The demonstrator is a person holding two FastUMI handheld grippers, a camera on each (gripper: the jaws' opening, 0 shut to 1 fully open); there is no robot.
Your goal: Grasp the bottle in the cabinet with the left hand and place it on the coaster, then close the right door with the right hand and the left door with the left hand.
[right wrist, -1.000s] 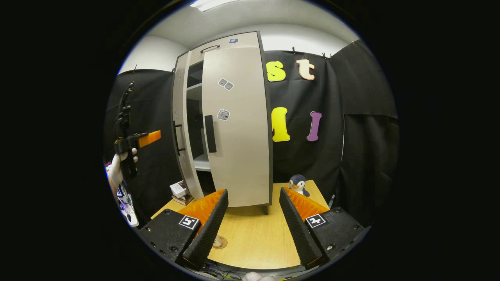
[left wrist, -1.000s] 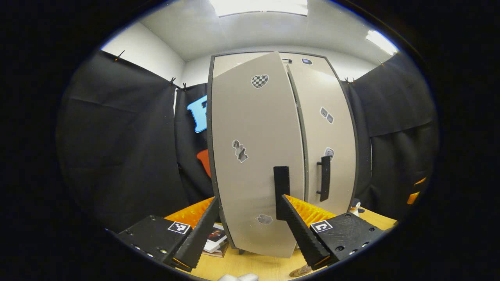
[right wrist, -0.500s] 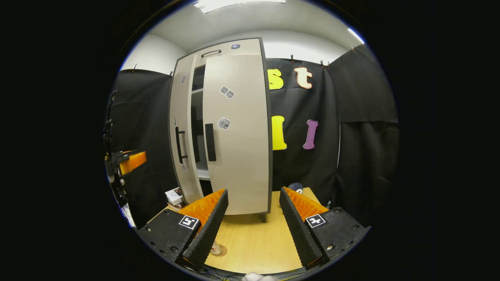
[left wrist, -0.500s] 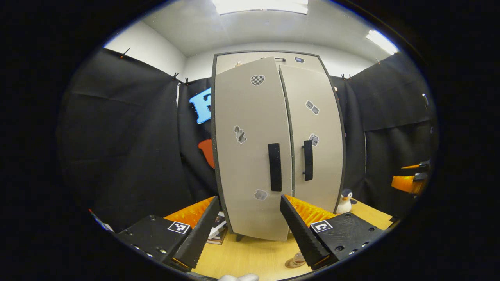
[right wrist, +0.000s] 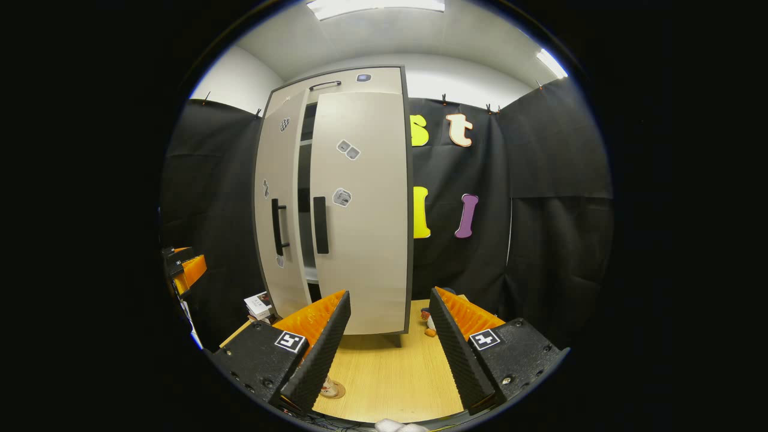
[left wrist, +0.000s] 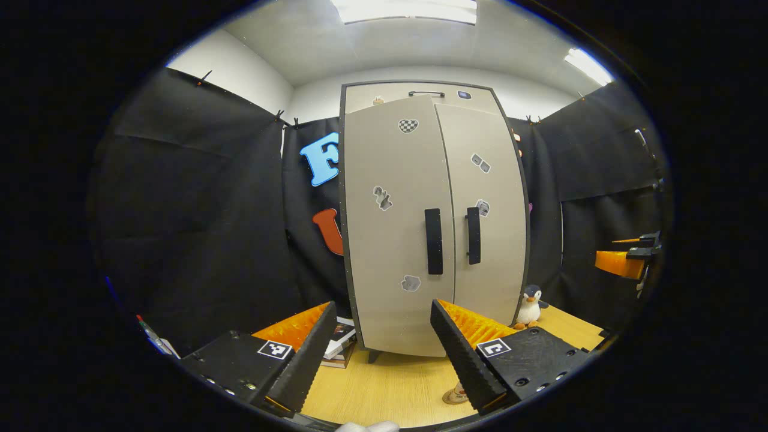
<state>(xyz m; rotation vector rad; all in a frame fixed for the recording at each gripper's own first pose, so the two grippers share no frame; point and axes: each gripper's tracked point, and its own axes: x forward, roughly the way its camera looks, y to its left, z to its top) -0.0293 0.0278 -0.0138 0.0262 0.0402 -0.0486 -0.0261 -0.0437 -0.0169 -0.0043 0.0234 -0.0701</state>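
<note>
Beige left door (right wrist: 277,210) slightly ajar, right door (right wrist: 360,210) closed; both hand-held grippers (left wrist: 379,354) (right wrist: 387,351) released, empty.

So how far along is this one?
Done: the right door looks shut, and something, likely the bottle, stands on the coaster. In hand: the left door is ajar, a dark gap beside it. Left: pushing it shut; left gripper and right gripper are open, empty.

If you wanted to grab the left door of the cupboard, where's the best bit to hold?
Probably the black upright bar handle on the beige left cabinet door. It stands off the panel near the inner edge. I'd come straight from the front with the left gripper, its open fingers either side of the bar. In the right gripper view this door looks slightly ajar.
</note>
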